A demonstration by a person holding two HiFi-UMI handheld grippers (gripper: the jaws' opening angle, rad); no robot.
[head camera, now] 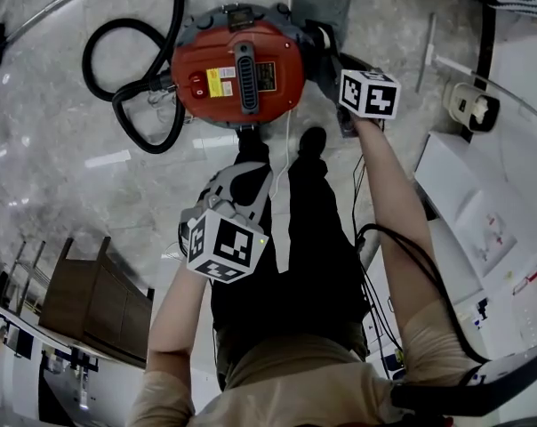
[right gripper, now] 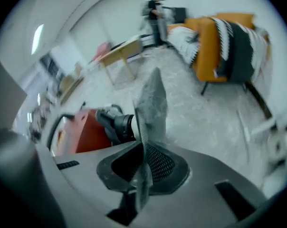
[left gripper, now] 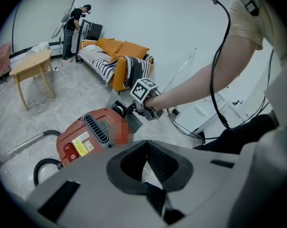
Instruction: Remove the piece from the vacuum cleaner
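Left gripper (left gripper: 146,169), centre frame, is closed, empty; right gripper (right gripper: 142,172) pinches grey piece (right gripper: 152,103) at vacuum (head camera: 237,69): best pulled straight, grip firm.

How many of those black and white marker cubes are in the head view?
2. One cube sits lower left, over the person's legs; the other cube is upper right, beside the red vacuum cleaner. None seems hidden.

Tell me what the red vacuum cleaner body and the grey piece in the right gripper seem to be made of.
Vacuum cleaner body: probably moulded plastic, glossy red; smooth rounded shell with soft highlights.
Grey piece: thin, matte, speckled sheet, perhaps felt or filter fabric; blur leaves it open.
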